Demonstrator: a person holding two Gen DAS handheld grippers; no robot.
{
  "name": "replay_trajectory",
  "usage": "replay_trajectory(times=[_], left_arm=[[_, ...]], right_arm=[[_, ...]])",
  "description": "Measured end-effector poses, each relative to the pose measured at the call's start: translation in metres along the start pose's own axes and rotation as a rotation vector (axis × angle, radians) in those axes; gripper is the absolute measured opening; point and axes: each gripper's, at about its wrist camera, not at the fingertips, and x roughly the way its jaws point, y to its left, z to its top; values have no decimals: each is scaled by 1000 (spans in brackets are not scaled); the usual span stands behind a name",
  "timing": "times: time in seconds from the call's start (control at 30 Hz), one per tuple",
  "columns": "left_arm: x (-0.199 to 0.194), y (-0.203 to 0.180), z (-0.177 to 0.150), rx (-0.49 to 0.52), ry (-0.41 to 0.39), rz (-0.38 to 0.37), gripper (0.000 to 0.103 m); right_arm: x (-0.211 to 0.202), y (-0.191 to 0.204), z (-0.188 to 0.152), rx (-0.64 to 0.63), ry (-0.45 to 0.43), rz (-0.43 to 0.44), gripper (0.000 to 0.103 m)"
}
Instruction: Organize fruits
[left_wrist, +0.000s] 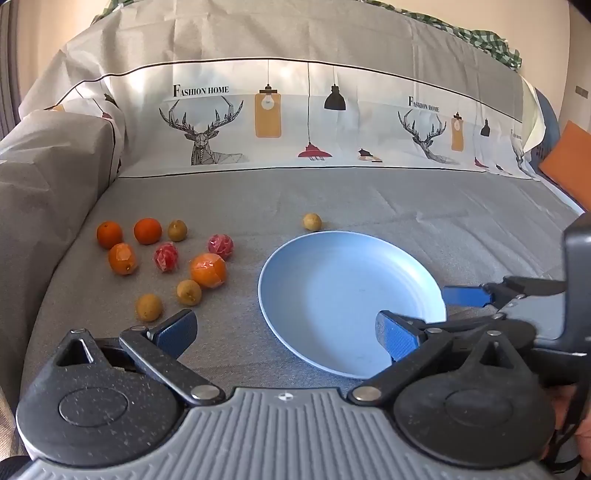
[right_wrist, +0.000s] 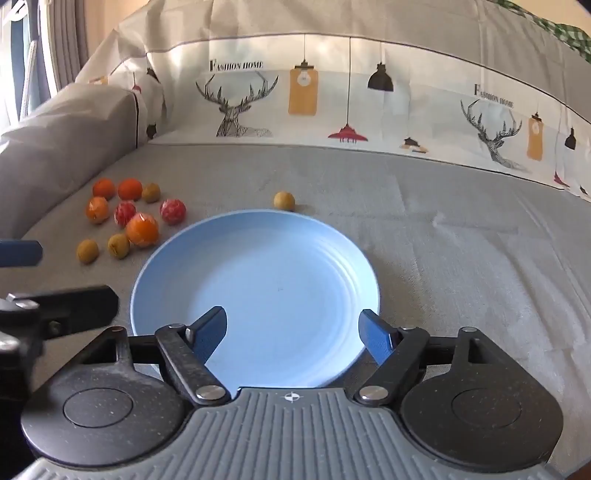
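Grey cloth (left_wrist: 332, 199) covers the sofa seat I work on, with a deer-and-lamp printed sheet (left_wrist: 295, 114) draped over the backrest behind it.

From the left wrist camera, my left gripper (left_wrist: 284, 332) hangs spread wide and empty over the near cloth. The blue plate (left_wrist: 332, 288) lies to its right, bare. The fruit cluster (left_wrist: 166, 262) sits to the left of the plate: oranges, red wrapped ones and small brownish ones, some nearly touching. One stray brown fruit (left_wrist: 312, 222) rests just beyond the plate's far rim. My right gripper (left_wrist: 421, 314) shows at the plate's right edge.

From the right wrist camera, that right gripper (right_wrist: 293, 334) is also spread and empty, its blue fingers (right_wrist: 210, 332) over the plate's (right_wrist: 258, 273) near rim.

I judge nothing is sorted yet. The nearest brown fruit (left_wrist: 149, 307) looks easiest for my left: I should come straight over it, straddle its widest part, close gently so it does not roll into its neighbours, then lift clear before crossing to the plate.
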Motion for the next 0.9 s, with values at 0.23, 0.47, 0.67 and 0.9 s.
replay_trajectory(times=[0.23,0.47,0.67,0.9], left_arm=[[1,-2,0,3,9,1,103],[5,-2,0,8,21,-4,103],[9,0,0,-1,30,-5,103],[11,0,-2,7,34,-4,103]], right_arm=[[9,0,-3,-4,69,-13,80],[1,-3,-6,-15,107,20,76],[-8,-7,-3,31,70,34,75],[-16,-27,5,83,0,-136,81]])
